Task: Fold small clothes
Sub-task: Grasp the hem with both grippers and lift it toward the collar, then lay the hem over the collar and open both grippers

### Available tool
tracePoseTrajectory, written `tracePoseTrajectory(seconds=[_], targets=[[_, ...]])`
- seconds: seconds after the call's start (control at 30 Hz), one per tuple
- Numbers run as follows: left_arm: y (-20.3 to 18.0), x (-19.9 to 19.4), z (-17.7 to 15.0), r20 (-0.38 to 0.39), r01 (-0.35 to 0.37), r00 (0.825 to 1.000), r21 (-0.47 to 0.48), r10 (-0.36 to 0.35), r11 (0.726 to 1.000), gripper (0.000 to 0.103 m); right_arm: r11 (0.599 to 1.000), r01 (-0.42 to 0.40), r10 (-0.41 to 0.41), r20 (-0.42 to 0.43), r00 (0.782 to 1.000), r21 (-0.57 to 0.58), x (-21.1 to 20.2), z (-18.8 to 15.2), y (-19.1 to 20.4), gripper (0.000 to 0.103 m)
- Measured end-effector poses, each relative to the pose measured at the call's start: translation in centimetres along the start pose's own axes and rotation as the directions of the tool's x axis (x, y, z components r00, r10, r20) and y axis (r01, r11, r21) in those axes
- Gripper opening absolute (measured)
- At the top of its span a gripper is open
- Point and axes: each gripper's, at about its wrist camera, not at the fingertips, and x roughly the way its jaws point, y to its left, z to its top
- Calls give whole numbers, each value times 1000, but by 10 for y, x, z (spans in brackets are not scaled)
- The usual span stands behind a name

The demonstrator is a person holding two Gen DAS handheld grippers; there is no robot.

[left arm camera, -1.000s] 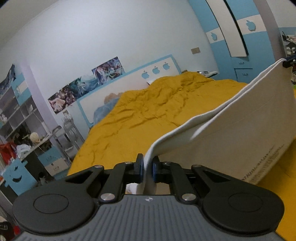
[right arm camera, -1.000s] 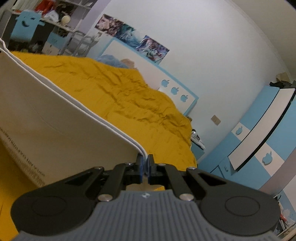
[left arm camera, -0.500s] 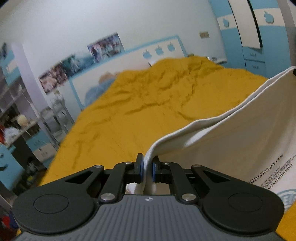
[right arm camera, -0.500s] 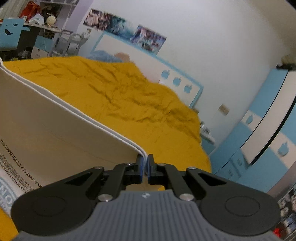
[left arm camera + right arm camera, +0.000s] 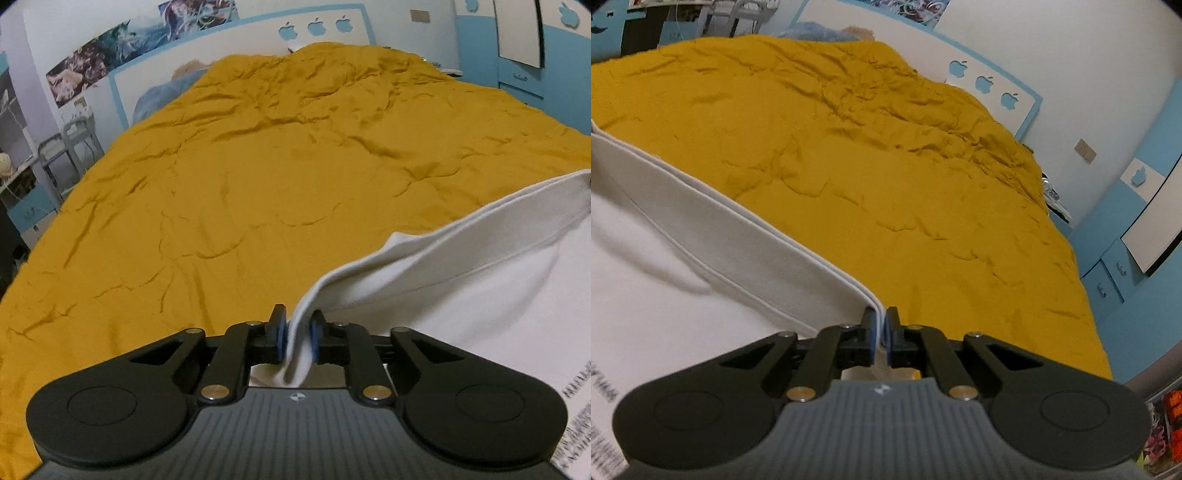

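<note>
Opening at lower centre of the left wrist view, the left tongs (image 5: 297, 338) have a white garment (image 5: 480, 280) corner between their blue pads, cloth stretching rightward over the mustard bed cover (image 5: 258, 166). Right wrist view: right tongs (image 5: 880, 332) clamped together on the garment's (image 5: 701, 258) doubled hem, fabric extending left.

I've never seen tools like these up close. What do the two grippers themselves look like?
Both look alike. The left gripper and the right gripper each have a grey ribbed body bearing a small round emblem, two black rounded housings with circular insets, black link arms with silver pins, and blue pads on the black fingers. No cables or sleeves show.
</note>
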Motion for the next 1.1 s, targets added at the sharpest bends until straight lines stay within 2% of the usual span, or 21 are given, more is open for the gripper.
tracePoseTrajectory(seconds=[0.07,0.13,0.2,0.23,0.27,0.33,0.43,0.47,0.63,0.8,0.93,1.0,1.1], targets=[[10,7,1,20,7,1000,-39,-7,999,32,1000,14,-14,4,1000,2,11,1,3,2],[19,10,6,35,4,999,-88,-1,996,39,999,22,-23,8,1000,27,19,4,2,11],[30,7,9,59,-35,997,-139,44,990,41,998,43,-44,24,999,42,15,3,1,26],[35,5,9,65,-56,996,-159,67,986,41,997,64,-66,37,997,44,13,3,0,44],[42,1,10,65,-62,995,-182,74,981,41,994,103,-105,51,993,49,9,2,-3,53],[56,-7,8,53,-39,997,-234,53,972,41,988,129,-134,61,989,84,2,-1,-11,52],[70,-22,4,40,-2,999,-287,14,958,41,979,85,-93,36,995,183,-11,-7,-30,49],[72,-29,2,38,9,999,-289,2,957,41,975,65,-73,28,997,214,-17,-11,-34,42],[64,-63,0,0,32,999,-224,-32,974,38,950,-48,55,-12,998,309,-55,-28,-39,38],[39,-103,-11,-29,66,997,-173,-72,983,37,933,-182,197,-19,980,309,-107,-39,-19,38],[14,-124,-31,-57,90,993,-150,-99,985,37,916,-266,289,-34,957,301,-145,-52,6,32],[5,-127,-43,-70,83,993,-146,-94,986,37,914,-276,301,-41,953,298,-155,-61,18,32],[1,-123,-67,-112,70,990,-181,-91,981,31,916,-237,276,-79,958,323,-155,-85,26,32]])
